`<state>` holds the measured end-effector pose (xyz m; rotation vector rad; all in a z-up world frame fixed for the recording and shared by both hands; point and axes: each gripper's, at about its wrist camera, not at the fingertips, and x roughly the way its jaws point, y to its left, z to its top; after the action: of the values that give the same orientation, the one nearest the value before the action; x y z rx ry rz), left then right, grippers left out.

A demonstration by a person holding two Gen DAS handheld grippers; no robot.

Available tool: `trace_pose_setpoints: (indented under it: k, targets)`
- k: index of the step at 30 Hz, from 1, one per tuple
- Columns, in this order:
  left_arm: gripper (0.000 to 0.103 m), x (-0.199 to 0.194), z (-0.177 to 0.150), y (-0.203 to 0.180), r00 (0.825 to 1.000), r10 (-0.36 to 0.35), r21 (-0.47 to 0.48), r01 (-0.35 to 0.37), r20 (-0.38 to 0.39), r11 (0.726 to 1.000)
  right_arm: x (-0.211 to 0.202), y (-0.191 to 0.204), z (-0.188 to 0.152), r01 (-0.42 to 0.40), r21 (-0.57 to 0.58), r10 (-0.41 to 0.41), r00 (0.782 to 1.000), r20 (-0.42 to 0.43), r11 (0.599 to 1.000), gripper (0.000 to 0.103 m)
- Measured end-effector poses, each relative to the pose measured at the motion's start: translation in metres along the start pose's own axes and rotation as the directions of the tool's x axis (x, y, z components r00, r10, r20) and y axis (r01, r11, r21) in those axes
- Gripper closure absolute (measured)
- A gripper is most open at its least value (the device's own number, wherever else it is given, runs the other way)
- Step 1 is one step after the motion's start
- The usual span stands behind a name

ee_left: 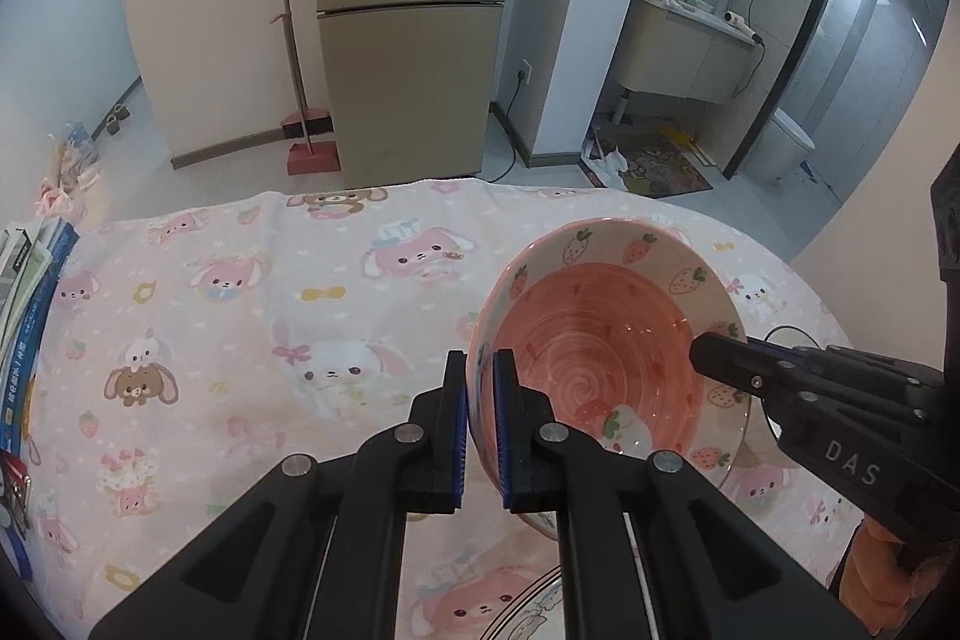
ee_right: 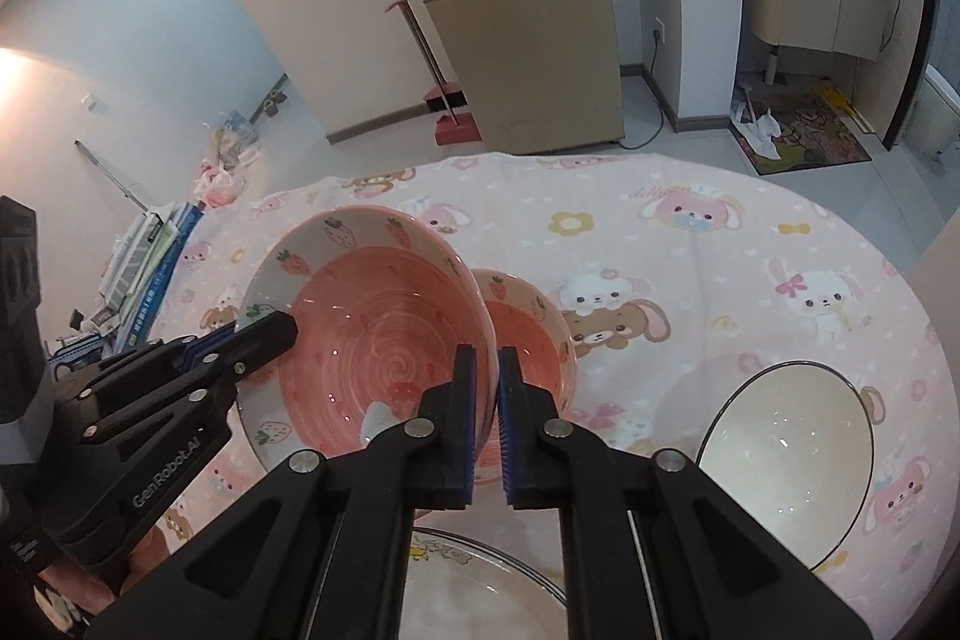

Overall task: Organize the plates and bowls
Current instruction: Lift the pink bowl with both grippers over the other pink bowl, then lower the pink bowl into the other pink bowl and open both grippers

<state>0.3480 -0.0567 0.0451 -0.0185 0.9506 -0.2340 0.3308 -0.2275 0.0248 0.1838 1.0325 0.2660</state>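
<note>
Large strawberry bowl (ee_left: 606, 340) lifted and tilted above the surface (ee_left: 240, 340), pink spiral inside turned toward both cameras. Left hand-held gripper (ee_left: 480, 424) clamped narrow on the bowl's left rim, 1 blue pad inside the wall and 1 outside. Right hand-held gripper (ee_right: 487, 418) likewise pinched narrow on the opposite rim, the wall caught between its blue pads. Seen in the left wrist view reaching in from the right, black tip against the bowl's inner side; whether that tip presses the glaze, cannot tell.

Just behind the large bowl in the right wrist view, a smaller strawberry bowl (ee_right: 528, 334) resting on the cartoon tablecloth (ee_right: 690, 244), partly hidden by the raised one. To the right, well apart, a cream bowl (ee_right: 786, 448) with a dark rim. At the bottom edge, below the gripper, part of a pale plate (ee_right: 480, 598) with a cartoon print. Stack of books (ee_left: 24, 280) at the surface's left edge. Beige fridge (ee_left: 408, 40) and red broom (ee_left: 306, 124) beyond.
</note>
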Motion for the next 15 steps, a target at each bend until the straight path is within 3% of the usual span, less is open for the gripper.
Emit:
trace_pose_setpoints:
  k: [4,15]
  targets:
    - [0.094,0.01,-0.001,0.001,1.0,-0.025,-0.006,0.025,-0.018,1.0,0.006,-0.005,0.0,0.014,0.015,-0.014,1.0,-0.014,1.0,0.096]
    - [0.094,0.043,-0.006,-0.004,0.997,0.001,0.012,0.0,-0.073,1.0,0.022,-0.012,0.0,0.053,0.029,-0.051,0.997,-0.052,0.998,0.097]
